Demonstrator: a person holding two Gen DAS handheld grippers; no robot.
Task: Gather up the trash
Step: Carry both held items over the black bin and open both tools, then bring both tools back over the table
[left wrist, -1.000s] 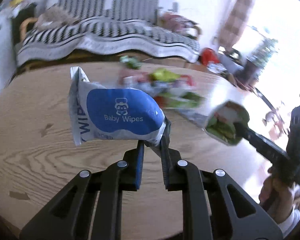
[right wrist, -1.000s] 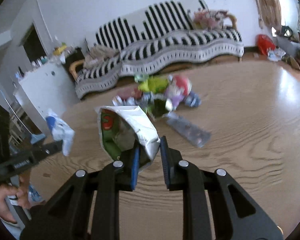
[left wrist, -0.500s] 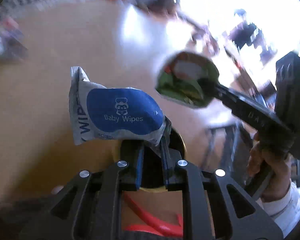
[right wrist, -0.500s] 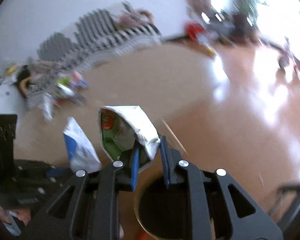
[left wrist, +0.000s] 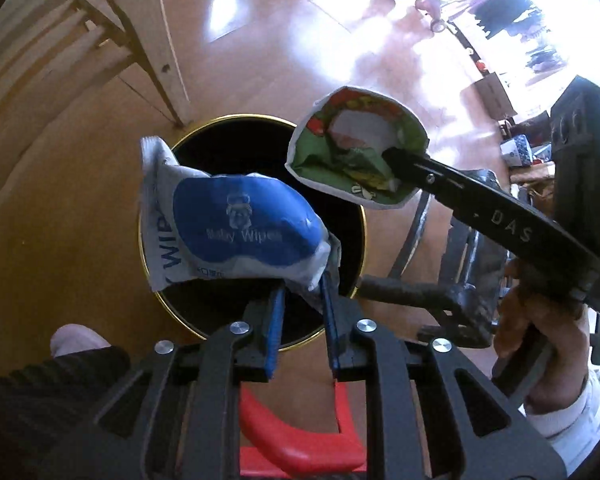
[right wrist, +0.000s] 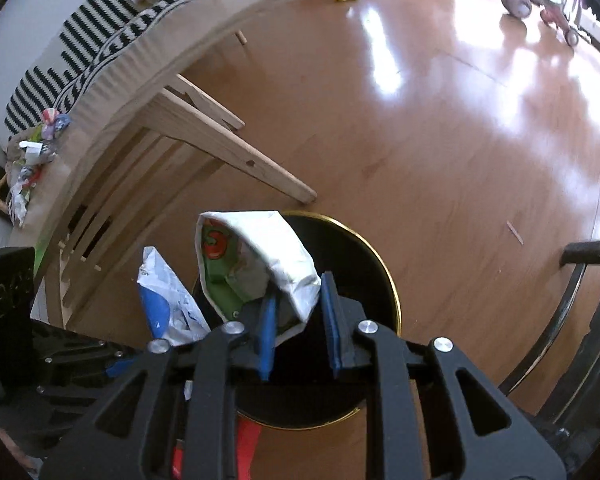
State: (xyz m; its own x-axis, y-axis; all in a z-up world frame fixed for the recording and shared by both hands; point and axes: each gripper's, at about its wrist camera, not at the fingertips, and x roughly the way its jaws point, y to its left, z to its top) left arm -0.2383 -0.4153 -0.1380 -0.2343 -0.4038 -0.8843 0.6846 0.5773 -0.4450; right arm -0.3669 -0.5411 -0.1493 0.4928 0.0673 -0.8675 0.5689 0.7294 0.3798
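Left gripper: pressed together on one crumpled corner of the baby wipes pack. Pack held out ahead of the blue pads and to their left, printed face toward the camera, directly above the open mouth of the black bin with the gold rim.

Right gripper: pinching the lower edge of the snack wrapper. Wrapper standing up ahead of the pads, open end up, green inside, white outside. Positioned over the near-left part of the bin mouth.

Seen from the left wrist: right gripper reaching in from the right, wrapper at its tip, just beyond and to the right of the wipes pack, over the far right rim of the bin. Pack and wrapper close together; contact between them cannot be determined.

Right hand wrapped around the handle of the right gripper.

Further trash lying on the wooden table, far ahead and to the left of the right gripper. Bin standing on the wooden floor, just beside a table leg.
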